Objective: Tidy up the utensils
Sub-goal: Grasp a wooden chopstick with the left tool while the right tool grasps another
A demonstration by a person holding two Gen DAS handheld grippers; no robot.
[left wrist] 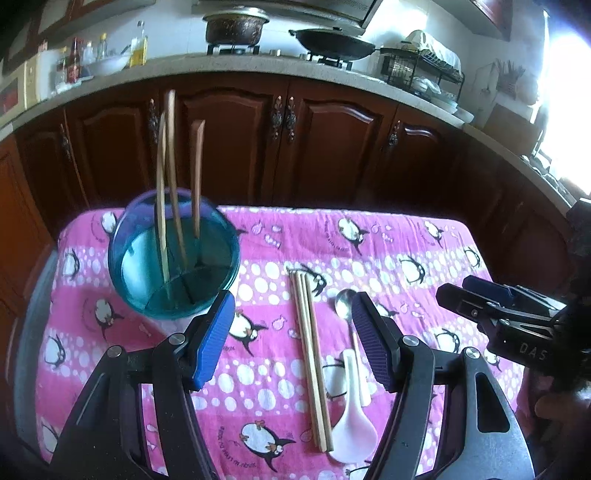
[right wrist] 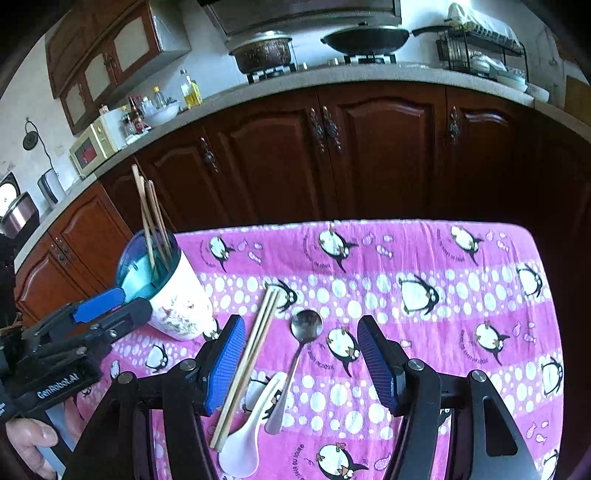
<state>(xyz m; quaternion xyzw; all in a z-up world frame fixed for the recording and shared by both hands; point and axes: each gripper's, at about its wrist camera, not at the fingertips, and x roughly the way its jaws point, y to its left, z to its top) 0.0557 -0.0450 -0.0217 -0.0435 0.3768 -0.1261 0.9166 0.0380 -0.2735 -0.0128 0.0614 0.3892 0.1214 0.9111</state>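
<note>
A white utensil cup with a blue inside stands at the table's back left and holds three wooden chopsticks. Loose chopsticks lie on the pink cloth, with a metal spoon and a white ceramic spoon beside them. My left gripper hovers open over the chopsticks, nothing between its fingers. Open as well, my right gripper hangs above the chopsticks and both spoons without touching them.
A pink penguin cloth covers the table. Dark wooden cabinets stand behind it under a counter carrying a pot, a wok, bottles and a dish rack. A hand holds the left gripper's handle.
</note>
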